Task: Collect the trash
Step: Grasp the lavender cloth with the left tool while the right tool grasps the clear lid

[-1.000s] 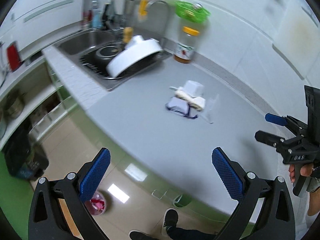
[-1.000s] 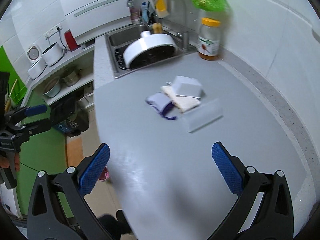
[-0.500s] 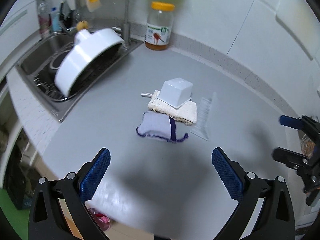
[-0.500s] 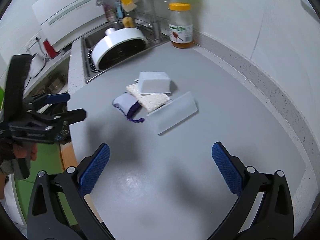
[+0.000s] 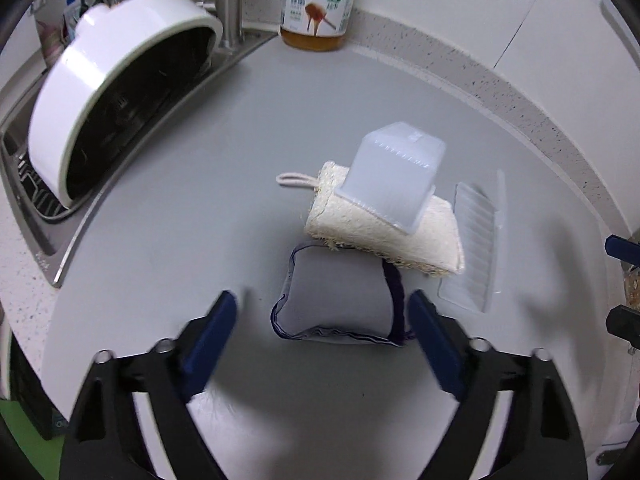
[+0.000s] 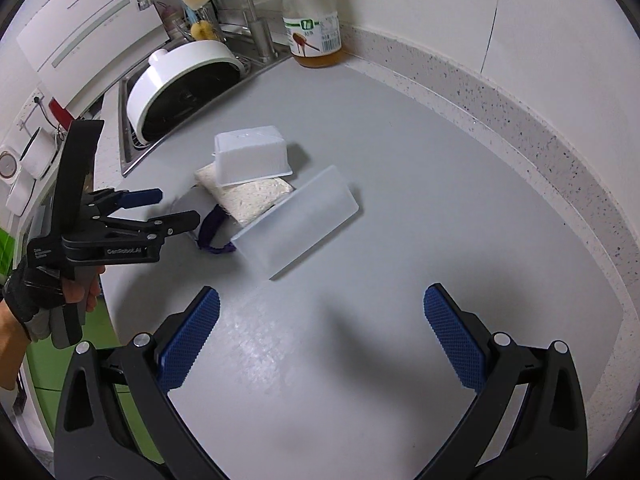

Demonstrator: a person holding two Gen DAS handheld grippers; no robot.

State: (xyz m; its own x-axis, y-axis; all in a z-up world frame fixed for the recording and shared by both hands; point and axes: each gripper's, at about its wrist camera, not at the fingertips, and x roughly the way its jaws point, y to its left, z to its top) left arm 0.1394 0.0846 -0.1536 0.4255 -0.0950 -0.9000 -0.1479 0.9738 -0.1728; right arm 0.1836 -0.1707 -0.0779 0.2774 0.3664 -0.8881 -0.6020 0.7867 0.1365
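Trash pile: a flat grey fabric pouch with dark purple piping [image 5: 338,306] lies nearest the counter's front; a cream loofah scrubbing pad with a cord loop [image 5: 384,236] overlaps its far edge, and an upturned translucent white plastic tub [image 5: 394,178] sits tilted on the pad.
Loose lid: a clear ribbed plastic lid [image 6: 298,220] lies flat just beside the pad, on its right.
Location: all four sit clustered mid-way across the grey countertop [image 6: 400,128], well apart from the wall.
Step in hand: judging by the framing, the approach to a first pickup, with the pouch as target.
Left gripper [image 5: 322,326]: spread wide, blue pads on either side of the pouch, holding nothing; contact with the counter cannot be told.
Right gripper [image 6: 320,340]: also wide apart and empty, hovering short of the lid.
Next move: likely lower and pinch the soft pouch across its width; it will bunch, and dragging it could tip the tub.
Surroundings: a white round pot lid [image 5: 116,92] leans in the steel sink [image 6: 130,148]; an orange-capped honey jar [image 6: 314,24] stands by the wall.
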